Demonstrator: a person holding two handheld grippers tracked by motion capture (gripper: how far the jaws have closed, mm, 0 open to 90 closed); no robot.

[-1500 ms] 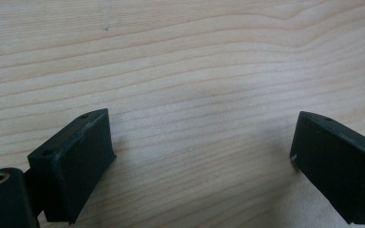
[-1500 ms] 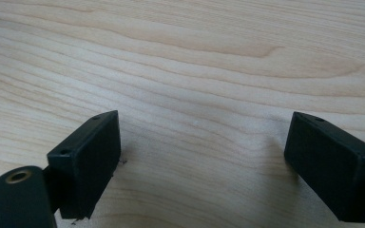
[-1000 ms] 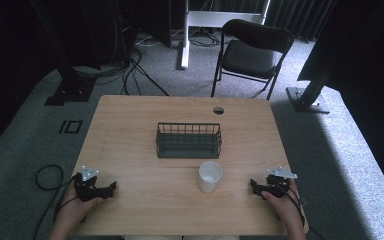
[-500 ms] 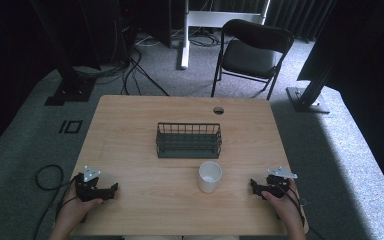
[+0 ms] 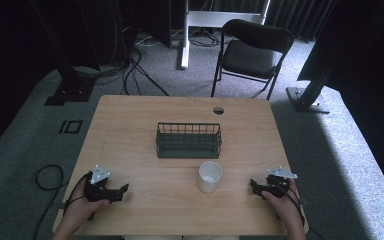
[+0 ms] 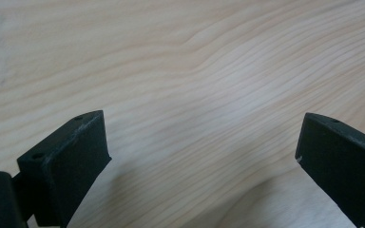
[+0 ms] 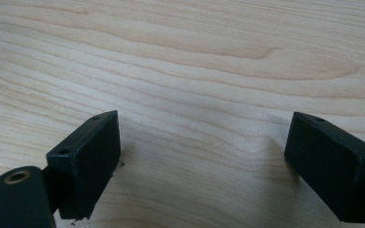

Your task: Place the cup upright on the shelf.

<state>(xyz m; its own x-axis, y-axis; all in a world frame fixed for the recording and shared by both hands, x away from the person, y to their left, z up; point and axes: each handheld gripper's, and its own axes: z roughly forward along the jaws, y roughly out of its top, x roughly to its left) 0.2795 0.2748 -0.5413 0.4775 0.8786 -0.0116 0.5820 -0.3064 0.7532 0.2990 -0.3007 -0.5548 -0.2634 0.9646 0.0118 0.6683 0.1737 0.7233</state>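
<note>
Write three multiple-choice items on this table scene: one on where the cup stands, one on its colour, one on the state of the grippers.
1. Where does the cup stand?
A. inside the wire basket
B. on the table, on the person's side of the wire basket
C. on the chair

2. What colour is the cup?
A. white
B. red
C. black

3. How are the two grippers?
A. both shut on the cup
B. left shut, right open
C. both open, holding nothing

Answers:
1 B: the high view shows it on the wood of the table, apart from the basket.
2 A: it is plain white.
3 C: the left gripper and the right gripper each show jaws wide apart with bare wood between them.
</note>
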